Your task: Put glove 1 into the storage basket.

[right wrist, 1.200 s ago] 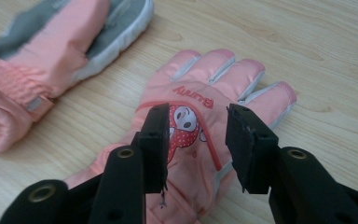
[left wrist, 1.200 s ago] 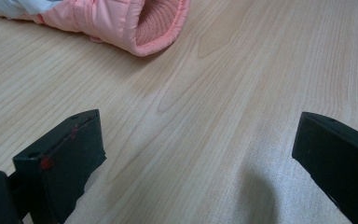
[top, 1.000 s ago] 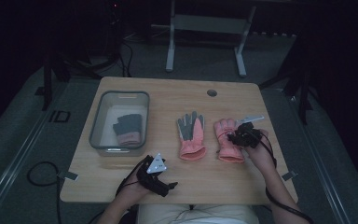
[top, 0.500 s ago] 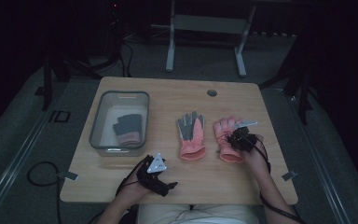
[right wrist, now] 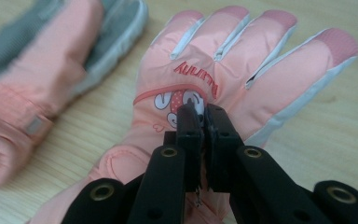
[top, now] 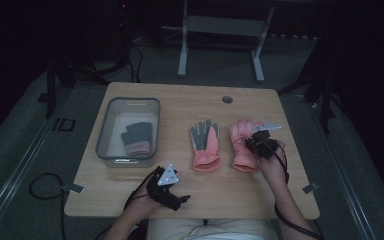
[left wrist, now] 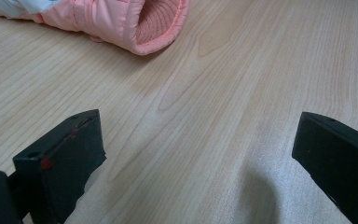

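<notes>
the right gripper (right wrist: 203, 112), jaws pressed together, pinches the back of the pink padded glove (right wrist: 223, 79) near the desk's (top: 190, 102) right edge. the left gripper (left wrist: 191, 154) is spread wide, resting by the front edge.

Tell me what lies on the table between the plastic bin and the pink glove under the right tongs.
One more glove, palm up with a grey palm and pink cuff, lies between the bin and that pink glove; the high view shows it.
</notes>
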A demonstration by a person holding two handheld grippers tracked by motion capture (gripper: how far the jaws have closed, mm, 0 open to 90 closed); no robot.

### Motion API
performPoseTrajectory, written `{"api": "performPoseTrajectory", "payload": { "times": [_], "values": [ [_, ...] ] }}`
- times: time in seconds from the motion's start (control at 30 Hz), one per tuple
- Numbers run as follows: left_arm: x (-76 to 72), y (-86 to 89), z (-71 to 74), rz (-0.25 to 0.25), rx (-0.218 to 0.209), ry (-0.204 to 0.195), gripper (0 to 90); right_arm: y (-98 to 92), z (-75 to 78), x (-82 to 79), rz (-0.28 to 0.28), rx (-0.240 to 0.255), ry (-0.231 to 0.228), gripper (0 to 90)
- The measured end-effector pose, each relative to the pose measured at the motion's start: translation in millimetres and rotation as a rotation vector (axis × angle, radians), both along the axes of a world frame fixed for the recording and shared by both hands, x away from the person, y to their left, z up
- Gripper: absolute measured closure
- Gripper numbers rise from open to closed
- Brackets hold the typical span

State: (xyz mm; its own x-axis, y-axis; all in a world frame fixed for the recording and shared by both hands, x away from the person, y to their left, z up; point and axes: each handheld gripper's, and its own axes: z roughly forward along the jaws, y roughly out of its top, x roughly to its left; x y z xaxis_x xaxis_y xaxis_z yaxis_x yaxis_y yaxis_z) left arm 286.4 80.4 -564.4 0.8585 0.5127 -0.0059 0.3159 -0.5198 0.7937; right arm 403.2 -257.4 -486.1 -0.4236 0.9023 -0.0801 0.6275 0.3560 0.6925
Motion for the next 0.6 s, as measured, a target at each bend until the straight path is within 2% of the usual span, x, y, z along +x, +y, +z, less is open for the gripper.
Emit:
{"api": "performPoseTrajectory", "payload": {
  "times": [0.1,0.13,0.17,0.3,0.5,0.6],
  "values": [
    [-0.1,-0.1,0.0,0.0,0.0,0.0,1.8,6.9,17.0,-1.5,0.006,0.02,-0.033,85.8],
    [-0.1,-0.1,0.0,0.0,0.0,0.0,1.8,6.9,17.0,-1.5,0.006,0.02,-0.033,85.8],
    [-0.3,0.1,-0.1,0.001,-0.001,-0.001,1.8,13.5,28.1,-2.3,0.005,0.029,-0.05,85.9],
    [0.1,0.6,0.0,0.0,0.0,0.0,1.8,25.6,44.1,-3.9,0.006,0.043,-0.072,85.9],
    [-0.3,0.2,0.0,-0.002,0.001,-0.003,1.8,49.6,64.4,-7.4,0.026,0.078,-0.095,85.9],
    [-0.3,0.3,0.0,-0.003,-0.001,-0.001,1.8,60.7,69.3,-9.6,0.038,0.084,-0.104,85.8]
  ]
}}
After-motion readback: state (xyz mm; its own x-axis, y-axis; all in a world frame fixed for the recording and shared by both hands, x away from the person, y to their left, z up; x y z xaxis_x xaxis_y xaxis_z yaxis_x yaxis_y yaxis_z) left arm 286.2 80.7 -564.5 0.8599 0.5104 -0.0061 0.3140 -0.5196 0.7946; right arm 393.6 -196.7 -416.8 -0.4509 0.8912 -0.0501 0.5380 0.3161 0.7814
